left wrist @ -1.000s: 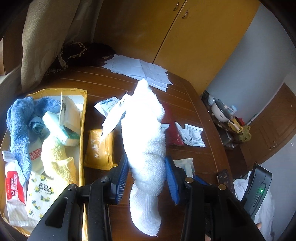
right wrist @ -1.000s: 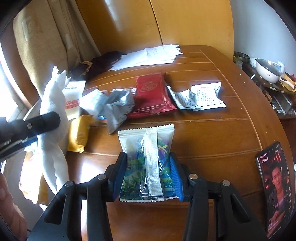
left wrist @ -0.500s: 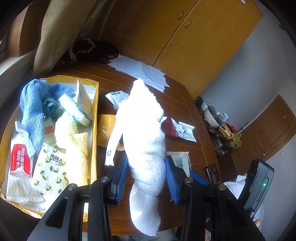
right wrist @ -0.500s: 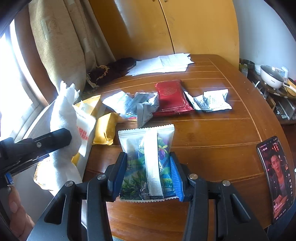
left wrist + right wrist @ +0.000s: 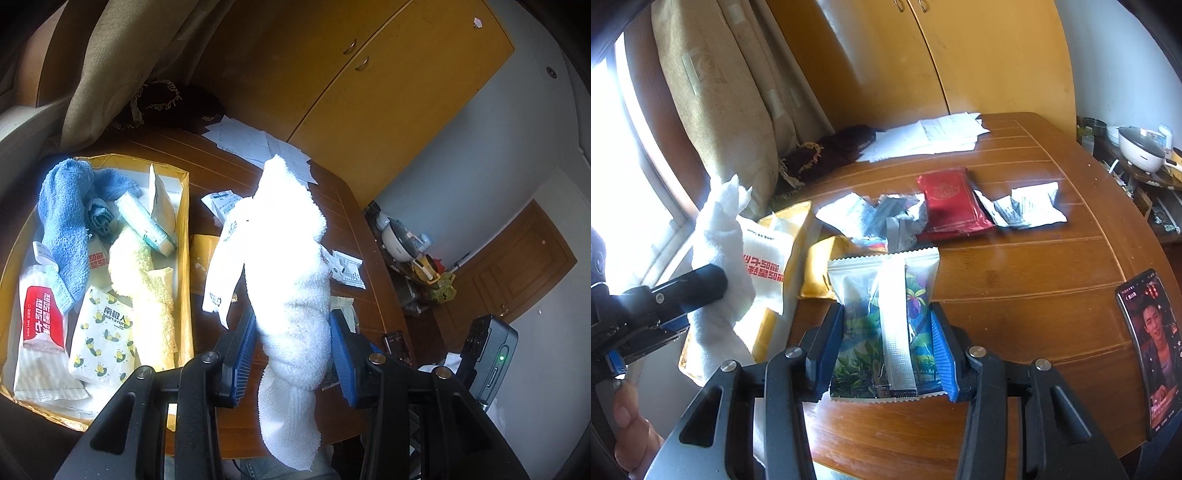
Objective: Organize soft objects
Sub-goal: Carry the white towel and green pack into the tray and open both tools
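1. We see the left gripper [image 5: 293, 354] with its blue jaws clamped on a white towel [image 5: 291, 266], which stands up between them and hangs down below, clear of the worktop [image 5: 351, 221].
2. The right gripper [image 5: 886, 354] has its jaws closed on a clear-fronted snack packet [image 5: 886, 317] with a leafy print, held up over the near edge of the worktop.
3. In the right wrist view, a thumb [image 5: 626, 413] shows at the lower left corner, by the left gripper's handle.
4. At the left edge of the worktop lies a yellow cardboard box [image 5: 183, 229]. It holds a blue towel [image 5: 62, 221], a pale yellow towel [image 5: 147, 295], a lemon-print tissue pack [image 5: 101, 343] and a red-labelled wet-wipe pack [image 5: 38, 314].
5. Just beside the box's right wall lies a small yellow packet [image 5: 820, 269].
6. A phone [image 5: 1148, 347] with a lit screen lies at the right edge.
7. Across the middle of the worktop lie crumpled grey and white wrappers [image 5: 886, 218], then a red packet [image 5: 951, 199], then a white printed sachet [image 5: 1030, 206].
8. Loose white papers [image 5: 931, 138] lie at the far edge, with a dark fringed cloth [image 5: 827, 151] next to them by the curtain [image 5: 713, 92].
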The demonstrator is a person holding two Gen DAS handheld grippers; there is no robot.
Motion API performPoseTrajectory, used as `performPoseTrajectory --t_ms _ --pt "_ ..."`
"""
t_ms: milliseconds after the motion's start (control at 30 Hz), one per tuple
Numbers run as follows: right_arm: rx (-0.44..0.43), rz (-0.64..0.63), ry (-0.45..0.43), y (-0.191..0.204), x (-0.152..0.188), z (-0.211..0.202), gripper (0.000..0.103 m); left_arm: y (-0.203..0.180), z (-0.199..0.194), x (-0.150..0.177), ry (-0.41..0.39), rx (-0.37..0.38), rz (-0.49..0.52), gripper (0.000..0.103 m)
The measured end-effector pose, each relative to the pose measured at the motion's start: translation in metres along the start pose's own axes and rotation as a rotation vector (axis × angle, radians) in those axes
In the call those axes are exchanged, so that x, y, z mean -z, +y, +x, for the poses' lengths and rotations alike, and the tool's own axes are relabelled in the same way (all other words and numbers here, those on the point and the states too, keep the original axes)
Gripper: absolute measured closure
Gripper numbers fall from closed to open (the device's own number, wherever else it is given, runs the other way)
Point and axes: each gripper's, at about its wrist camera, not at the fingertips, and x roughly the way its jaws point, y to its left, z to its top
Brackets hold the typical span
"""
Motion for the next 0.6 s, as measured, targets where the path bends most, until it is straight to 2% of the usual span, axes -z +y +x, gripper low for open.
performPoseTrajectory --t_ms 233,367,600 --pt "-0.075 0.022 -0.026 0.003 -0.005 0.003 0.058 0.019 -0.035 -0.01 -0.034 0.082 -0.059 0.062" --pt "-0.114 0.006 -0.019 0.014 -0.009 0.011 0.058 0.031 -0.054 -0.019 -0.075 0.048 -0.061 0.062" --pt "-0.176 -0.026 -0.015 0.035 -0.014 0.023 0.058 0.062 -0.067 -0.026 -0.066 0.023 -0.094 0.062"
